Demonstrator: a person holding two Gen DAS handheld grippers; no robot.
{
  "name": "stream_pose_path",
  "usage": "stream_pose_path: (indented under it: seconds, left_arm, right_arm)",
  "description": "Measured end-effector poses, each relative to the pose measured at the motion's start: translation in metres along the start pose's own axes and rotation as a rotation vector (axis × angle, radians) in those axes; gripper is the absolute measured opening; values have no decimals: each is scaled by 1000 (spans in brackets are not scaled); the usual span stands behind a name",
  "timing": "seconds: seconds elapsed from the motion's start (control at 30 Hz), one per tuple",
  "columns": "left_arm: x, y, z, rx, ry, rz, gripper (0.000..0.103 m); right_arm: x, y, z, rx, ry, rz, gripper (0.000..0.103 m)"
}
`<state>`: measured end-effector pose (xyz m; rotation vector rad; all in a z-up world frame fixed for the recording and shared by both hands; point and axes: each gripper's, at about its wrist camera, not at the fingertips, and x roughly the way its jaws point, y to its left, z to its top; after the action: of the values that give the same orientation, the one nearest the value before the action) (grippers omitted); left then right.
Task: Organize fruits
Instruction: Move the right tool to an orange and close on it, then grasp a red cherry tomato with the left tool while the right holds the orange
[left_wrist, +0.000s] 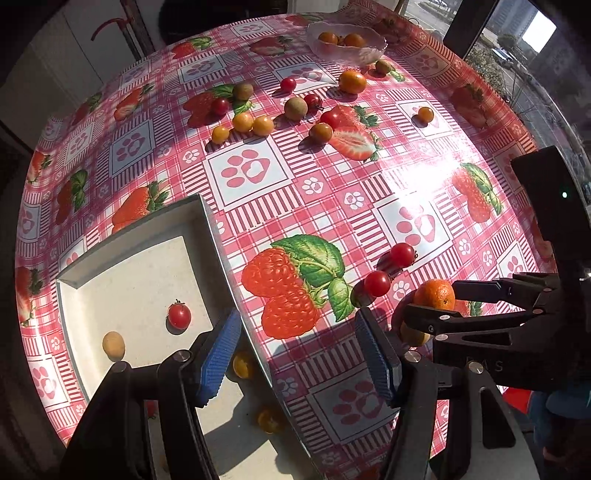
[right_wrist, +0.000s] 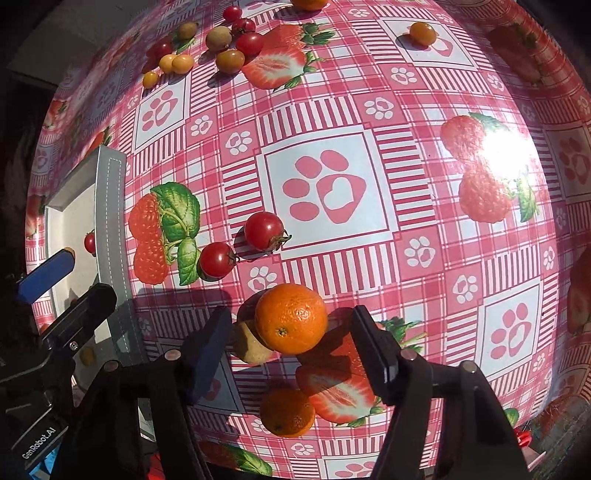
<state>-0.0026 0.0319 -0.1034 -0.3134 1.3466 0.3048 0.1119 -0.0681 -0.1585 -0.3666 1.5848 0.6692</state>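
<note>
Tan fruit (right_wrist: 248, 345) half behind mandarin (right_wrist: 291, 318), tray (left_wrist: 207, 236) cut off (near corner), window scene blurred

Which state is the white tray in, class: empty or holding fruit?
Holding fruit: the white tray contains a cherry tomato and a small tan fruit.

Hard sunlight falls on the glossy tablecloth (left_wrist: 332, 206), burning a white glare patch near its right edge (right_wrist: 506, 155). Fruit throws short, sharp shadows toward the camera. Fisheye bending curves the table's edges, the picture corners go black, and focus stays crisp.
</note>
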Motion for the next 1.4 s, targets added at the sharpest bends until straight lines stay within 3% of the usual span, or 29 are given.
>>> stream_pose_path:
  seconds: [0.13,0.27,0.43,0.77,0.8,0.83,0.87,0.97,1.0,1.13,1.4]
  left_arm:
    - [8,-9,10,12,17,-6,65]
    - [18,-11,17,3,43,-30,65]
    - [33,-22,22,38,73,-29,65]
    - [63,-56,27,118,108,-18,65]
    - [66,-59,27,128,110,-9,64]
    - [68,-62,26,139,113,-3,51]
    - [68,-65,25,152,103,13,51]
    - [67,-70,24,156,93,1,25]
    - [66,-69,23,148,96,-5,23]
    - [54,-50,18,36,89,-85,23]
    - [15,-25,1,-65,32,-111,23]
  right_arm:
    - [6,4,2,-4,5,8,49]
    - [7,0,1,1,4,31,43]
    - [4,-15,-2,-20,-21,7,43]
    - [2,-53,-10,26,-30,40,42]
    - [1,-56,-11,30,-31,43,42]
    - [1,-57,-12,34,-31,46,42]
    - [-2,-54,-16,37,-30,47,42]
    - [-5,-62,-13,40,-30,52,43]
    - [-5,-61,-13,40,-29,52,43]
    - [-12,-60,-9,40,-33,54,43]
    - [-38,-63,-15,14,-49,62,43]
